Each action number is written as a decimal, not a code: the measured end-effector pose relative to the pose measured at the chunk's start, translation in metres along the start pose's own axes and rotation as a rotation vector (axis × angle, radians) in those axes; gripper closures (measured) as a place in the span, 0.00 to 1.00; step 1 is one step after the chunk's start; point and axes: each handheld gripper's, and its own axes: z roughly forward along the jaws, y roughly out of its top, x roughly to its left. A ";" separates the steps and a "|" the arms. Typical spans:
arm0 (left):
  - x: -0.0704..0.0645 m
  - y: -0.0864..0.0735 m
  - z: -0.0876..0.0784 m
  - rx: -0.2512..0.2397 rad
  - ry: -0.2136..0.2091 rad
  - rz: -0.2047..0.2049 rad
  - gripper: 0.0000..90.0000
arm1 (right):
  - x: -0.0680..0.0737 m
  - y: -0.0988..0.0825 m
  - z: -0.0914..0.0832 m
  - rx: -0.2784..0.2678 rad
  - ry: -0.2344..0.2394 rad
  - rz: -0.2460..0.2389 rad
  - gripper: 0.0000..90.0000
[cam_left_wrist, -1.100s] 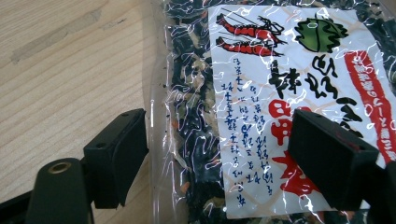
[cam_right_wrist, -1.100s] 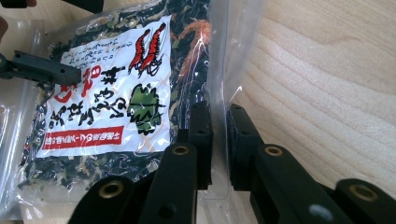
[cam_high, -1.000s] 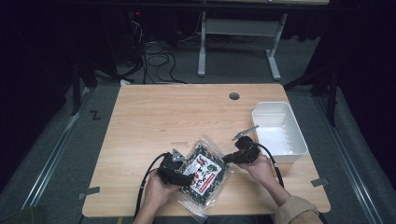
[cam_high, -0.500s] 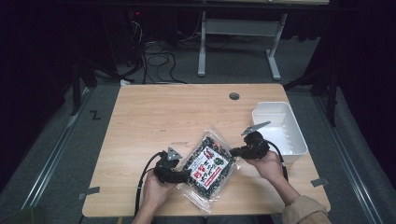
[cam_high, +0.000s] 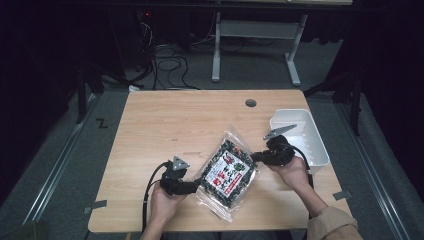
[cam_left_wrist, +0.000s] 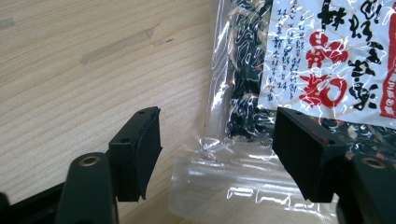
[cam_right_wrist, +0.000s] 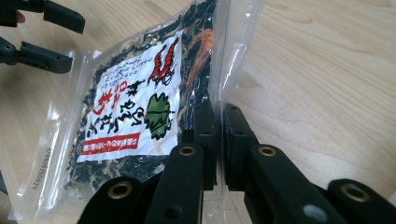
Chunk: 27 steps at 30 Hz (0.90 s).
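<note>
Now right hand-held gripper (cam_high: 257, 156) is clamping the bag (cam_high: 227, 172) edge, holding it over the worktop (cam_high: 165, 125). Left hand-held gripper (cam_high: 195, 186) has just been closing, jaws still apart around the bag's corner. It's needing a deeper bite before any pulling.

The wooden table (cam_high: 200, 130) is evenly lit from above while the room around it lies almost black. Glare streaks the plastic seaweed packet (cam_left_wrist: 299, 70). Nearest the lens, both gripper views blur slightly.
</note>
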 end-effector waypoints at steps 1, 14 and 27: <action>0.000 0.000 -0.001 -0.002 0.014 -0.013 0.33 | 0.000 0.002 -0.003 0.003 -0.010 -0.006 0.97; 0.006 -0.002 -0.004 0.003 0.041 -0.055 0.32 | 0.004 0.021 -0.027 0.001 -0.071 -0.074 0.97; 0.005 -0.003 0.000 0.032 0.037 -0.049 0.32 | 0.003 0.036 -0.055 -0.024 -0.139 -0.118 0.97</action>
